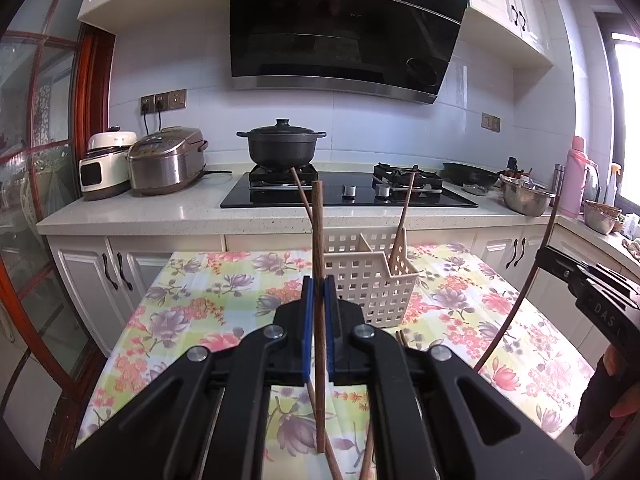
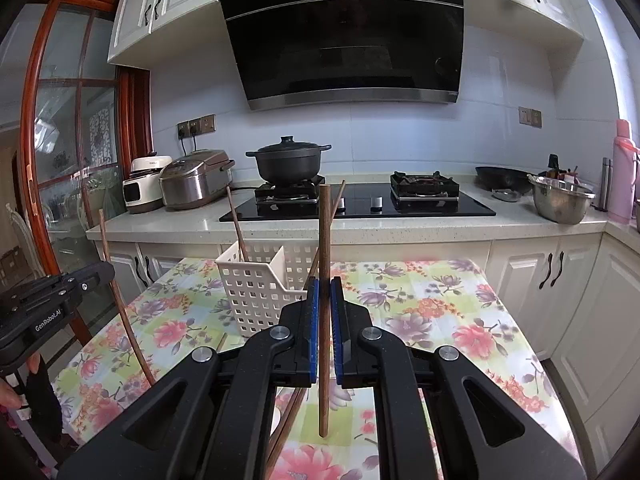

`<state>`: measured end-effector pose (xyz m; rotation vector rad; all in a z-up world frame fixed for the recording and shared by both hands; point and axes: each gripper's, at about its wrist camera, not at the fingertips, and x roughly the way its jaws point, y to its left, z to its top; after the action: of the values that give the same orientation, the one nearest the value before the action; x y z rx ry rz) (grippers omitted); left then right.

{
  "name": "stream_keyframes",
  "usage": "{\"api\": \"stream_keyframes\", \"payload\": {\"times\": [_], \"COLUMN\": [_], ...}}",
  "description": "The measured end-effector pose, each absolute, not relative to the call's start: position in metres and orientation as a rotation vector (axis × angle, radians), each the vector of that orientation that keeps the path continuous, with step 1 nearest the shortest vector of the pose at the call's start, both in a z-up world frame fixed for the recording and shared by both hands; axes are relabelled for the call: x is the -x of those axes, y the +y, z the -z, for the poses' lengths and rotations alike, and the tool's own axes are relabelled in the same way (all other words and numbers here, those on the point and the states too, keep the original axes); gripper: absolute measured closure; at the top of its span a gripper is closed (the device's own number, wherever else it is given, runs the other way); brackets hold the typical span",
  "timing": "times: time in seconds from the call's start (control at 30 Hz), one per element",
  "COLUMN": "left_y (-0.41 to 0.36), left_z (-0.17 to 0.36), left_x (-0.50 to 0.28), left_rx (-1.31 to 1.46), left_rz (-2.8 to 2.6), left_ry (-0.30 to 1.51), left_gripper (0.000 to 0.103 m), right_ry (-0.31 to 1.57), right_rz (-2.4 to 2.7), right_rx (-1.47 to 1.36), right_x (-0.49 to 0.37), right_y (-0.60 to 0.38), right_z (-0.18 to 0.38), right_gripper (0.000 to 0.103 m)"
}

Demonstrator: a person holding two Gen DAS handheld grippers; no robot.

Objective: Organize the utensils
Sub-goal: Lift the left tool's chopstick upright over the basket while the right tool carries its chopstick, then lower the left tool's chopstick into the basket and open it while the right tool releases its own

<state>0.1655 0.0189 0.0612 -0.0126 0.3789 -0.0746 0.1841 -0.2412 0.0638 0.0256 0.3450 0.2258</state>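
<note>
My left gripper [image 1: 319, 284] is shut on an upright brown chopstick [image 1: 317, 232] above the floral tablecloth [image 1: 208, 300]. A thinner stick [image 1: 302, 188] crosses behind it; I cannot tell whether the pads hold it too. My right gripper [image 2: 325, 284] is shut on another upright chopstick [image 2: 324, 232], also with a slanted stick [image 2: 334, 208] behind. Between and beyond both grippers stands a white slotted basket [image 1: 372, 284] [image 2: 256, 292] with one chopstick [image 1: 404, 216] [image 2: 238, 224] leaning in it. Each gripper shows at the other view's edge: right [image 1: 546, 258], left [image 2: 106, 274].
Loose chopstick ends [image 1: 400, 338] lie on the cloth in front of the basket. Behind the table runs a counter with a hob, a black pot [image 1: 282, 148], two rice cookers [image 1: 166, 162], a steel bowl [image 2: 560, 200] and a pink flask [image 2: 624, 172]. A hand [image 1: 618, 384] holds the right gripper.
</note>
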Motion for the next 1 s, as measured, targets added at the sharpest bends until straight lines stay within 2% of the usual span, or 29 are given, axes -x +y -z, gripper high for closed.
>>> {"api": "stream_keyframes", "payload": {"times": [0.4, 1.0], "left_y": [0.018, 0.004], "left_z": [-0.097, -0.216], "left_x": [-0.199, -0.285], "left_rx": [0.018, 0.020], "left_rz": [0.116, 0.122], "left_ry": [0.389, 0.270], "left_gripper": [0.098, 0.098], "right_ry": [0.331, 0.277], "right_rz": [-0.238, -0.262], "right_rx": [-0.050, -0.092], "right_x": [-0.222, -0.309], "right_y": [-0.242, -0.220], "right_z": [-0.090, -0.161], "right_gripper": [0.095, 0.095]}}
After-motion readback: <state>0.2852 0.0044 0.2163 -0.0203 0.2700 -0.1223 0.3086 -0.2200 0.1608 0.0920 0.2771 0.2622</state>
